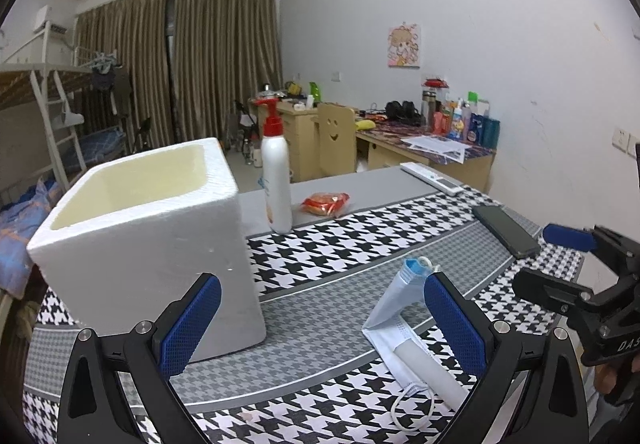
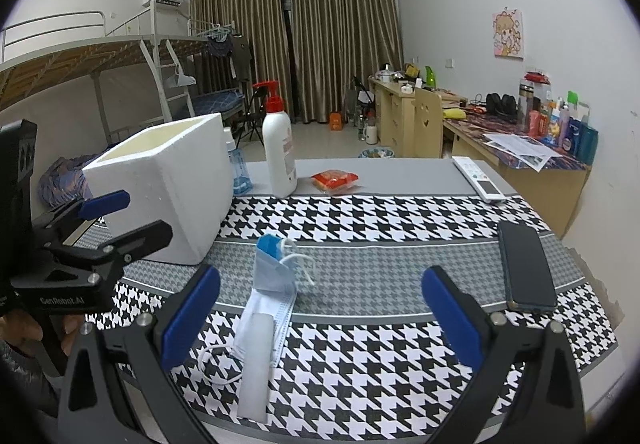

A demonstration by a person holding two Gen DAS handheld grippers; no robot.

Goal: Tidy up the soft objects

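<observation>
The face mask [image 2: 269, 284] lies crumpled on the houndstooth cloth [image 2: 360, 220] of my desk — pale blue and white, one end folded up into a little peak, its white ear loops trailing loose. A flat white strip [image 2: 254, 364] lies on its near end. The mask sits in front of the white foam box [image 2: 168, 184], apart from it, and the box stands open on top.

My right tongs [image 2: 320, 308] are spread wide, the mask on the desk just inside the left pad, nothing pinched. My left tongs [image 1: 322, 318] are spread too — the mask lies beside the right pad, the box behind the left one.

From the left wrist I see into the box's cream interior. Only the right wrist shows the small blue bottle [image 2: 239, 168] behind the box; both show the phone [image 2: 526, 268], the remote [image 2: 478, 178], the red packet [image 2: 335, 180] and the white pump bottle [image 2: 279, 152].
</observation>
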